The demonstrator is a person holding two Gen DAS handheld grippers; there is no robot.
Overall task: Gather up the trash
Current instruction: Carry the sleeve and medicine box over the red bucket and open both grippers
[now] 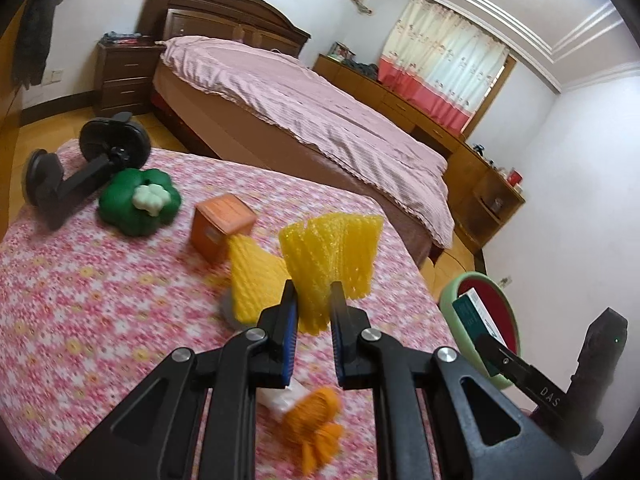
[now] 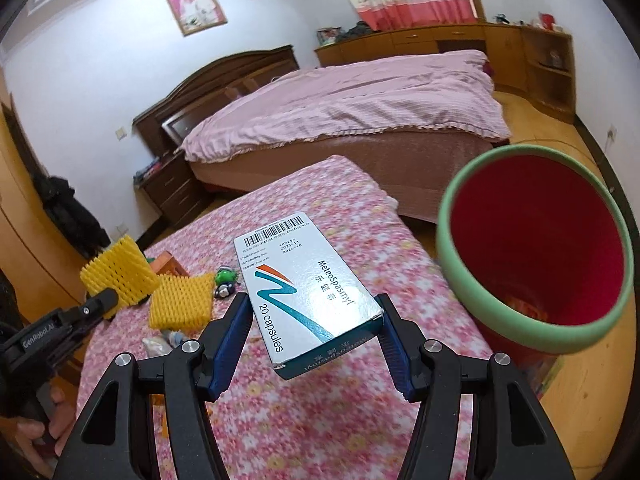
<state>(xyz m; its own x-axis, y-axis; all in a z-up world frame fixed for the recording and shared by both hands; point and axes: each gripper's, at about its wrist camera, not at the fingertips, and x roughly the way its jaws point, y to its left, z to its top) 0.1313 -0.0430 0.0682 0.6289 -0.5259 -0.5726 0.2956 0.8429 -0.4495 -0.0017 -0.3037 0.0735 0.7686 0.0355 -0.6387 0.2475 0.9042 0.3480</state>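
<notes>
My left fingers [image 1: 314,298] pinch a ribbed yellow foam net [image 1: 332,256] at frame centre. My right fingers [image 2: 316,324] clamp a glossy cardboard capsule box [image 2: 306,294], left of the green-rimmed red bin [image 2: 532,256].

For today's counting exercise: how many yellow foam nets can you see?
2. One yellow foam net is pinched in the left tongs; the other lies flat on the floral table. More may be hidden.
</notes>
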